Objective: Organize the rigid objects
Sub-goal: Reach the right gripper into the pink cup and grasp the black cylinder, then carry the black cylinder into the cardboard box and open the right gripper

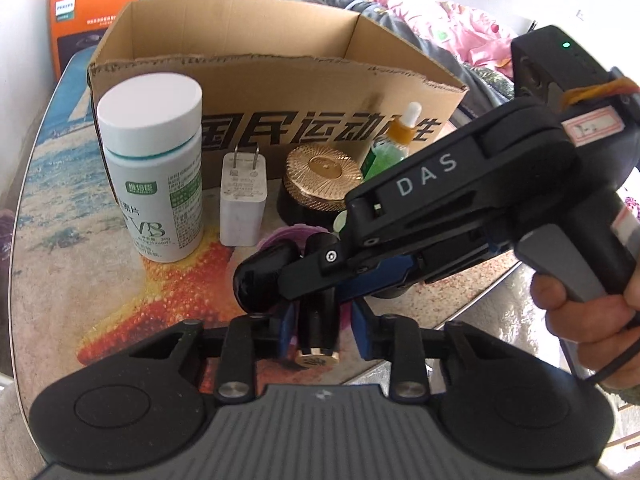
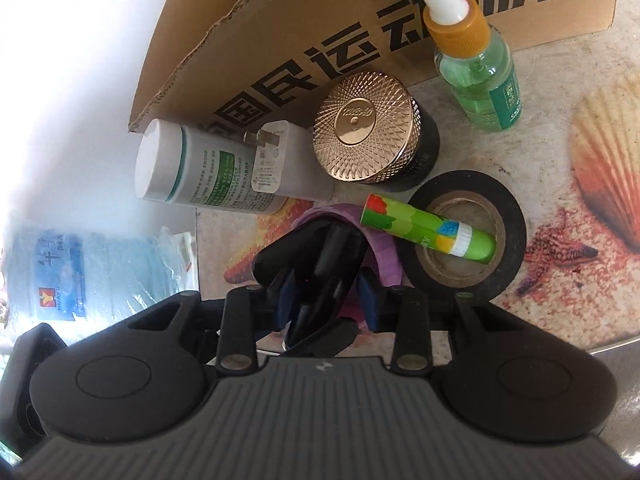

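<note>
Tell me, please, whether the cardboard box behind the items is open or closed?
Open: the cardboard box has no lid or flaps over its top, and its bare inner walls show. Its floor is hidden.

The left wrist camera rides on the left gripper [image 1: 318, 320] and looks steeply down along its fingers across the bench [image 1: 60, 216] toward the cardboard box [image 1: 280, 92], taking in the right gripper [image 1: 316, 272] from the side at close range. The right wrist camera sits on the right gripper [image 2: 328, 292], also tilted down and close, facing the same box [image 2: 280, 32]. Both views share the white bottle [image 1: 154, 168], the charger [image 1: 243, 200], the gold-lidded jar [image 1: 320, 178] and the dropper bottle [image 1: 394, 140].
</note>
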Demonstrator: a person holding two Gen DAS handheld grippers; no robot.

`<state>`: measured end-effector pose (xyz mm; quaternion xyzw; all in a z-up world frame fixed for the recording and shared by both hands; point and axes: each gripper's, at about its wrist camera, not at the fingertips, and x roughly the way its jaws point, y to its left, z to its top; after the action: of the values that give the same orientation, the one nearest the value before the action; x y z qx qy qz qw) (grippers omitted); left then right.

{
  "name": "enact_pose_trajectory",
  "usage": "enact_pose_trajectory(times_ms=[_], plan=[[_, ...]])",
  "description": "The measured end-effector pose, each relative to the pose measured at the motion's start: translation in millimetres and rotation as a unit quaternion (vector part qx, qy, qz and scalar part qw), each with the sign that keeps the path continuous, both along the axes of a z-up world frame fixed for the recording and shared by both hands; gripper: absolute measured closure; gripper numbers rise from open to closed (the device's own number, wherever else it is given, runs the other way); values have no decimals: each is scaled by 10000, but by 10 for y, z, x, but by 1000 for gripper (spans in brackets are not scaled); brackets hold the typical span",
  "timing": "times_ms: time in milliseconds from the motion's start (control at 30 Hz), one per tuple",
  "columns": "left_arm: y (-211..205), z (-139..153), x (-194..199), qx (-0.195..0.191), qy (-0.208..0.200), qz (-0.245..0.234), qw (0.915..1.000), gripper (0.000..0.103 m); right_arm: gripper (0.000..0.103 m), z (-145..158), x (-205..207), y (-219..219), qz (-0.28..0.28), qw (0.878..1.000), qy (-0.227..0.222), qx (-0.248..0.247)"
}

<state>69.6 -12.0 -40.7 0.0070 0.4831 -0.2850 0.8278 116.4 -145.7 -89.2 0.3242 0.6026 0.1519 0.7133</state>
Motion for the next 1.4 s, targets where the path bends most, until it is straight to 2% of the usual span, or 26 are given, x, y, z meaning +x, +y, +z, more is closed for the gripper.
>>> enact_pose_trajectory(times_ms=[33, 167, 367, 500, 667, 767, 867, 1000, 1233, 1300, 1400], plan=[[5, -9, 22, -3, 33, 41, 10000, 80, 75, -4, 3, 7, 1, 10000, -1, 8], [-30, 21, 19, 43, -8, 52, 10000, 80, 78, 11, -56, -41, -134, 9997, -115, 138], [-106, 179, -91, 145, -221, 38, 9996, 80, 82, 231, -283, -114, -147, 9978, -617, 211], [-111, 460, -195, 184, -662, 80, 9976, 80, 82, 588, -399, -70, -25, 9921, -1249, 103], [-83, 893, -148, 97, -1171, 223, 9928, 80, 82, 1097, -341, -51, 153, 9796, -1999, 98], [-86, 1118, 14, 158, -1491, 321, 9882, 80, 82, 1387, -116, -16, 291, 9702, -2403, 84], [-114, 1295, 289, 404, -1734, 497, 9828, 80, 82, 1565, 253, 22, 415, 9643, -2611, 134], [-170, 1307, 844, 674, -1684, 699, 9809, 80, 82, 1608, 883, 54, 503, 9684, -2438, 117], [-179, 906, 1755, 998, -783, 897, 9879, 80, 82, 1147, 2014, 168, 720, 9873, -1409, -133], [-155, 783, 1924, 1136, -568, 907, 9877, 80, 82, 981, 2214, 204, 754, 9908, -1113, -130], [-194, 639, 2054, 1418, -464, 896, 9847, 80, 82, 788, 2454, 261, 853, 9929, -818, -93]])
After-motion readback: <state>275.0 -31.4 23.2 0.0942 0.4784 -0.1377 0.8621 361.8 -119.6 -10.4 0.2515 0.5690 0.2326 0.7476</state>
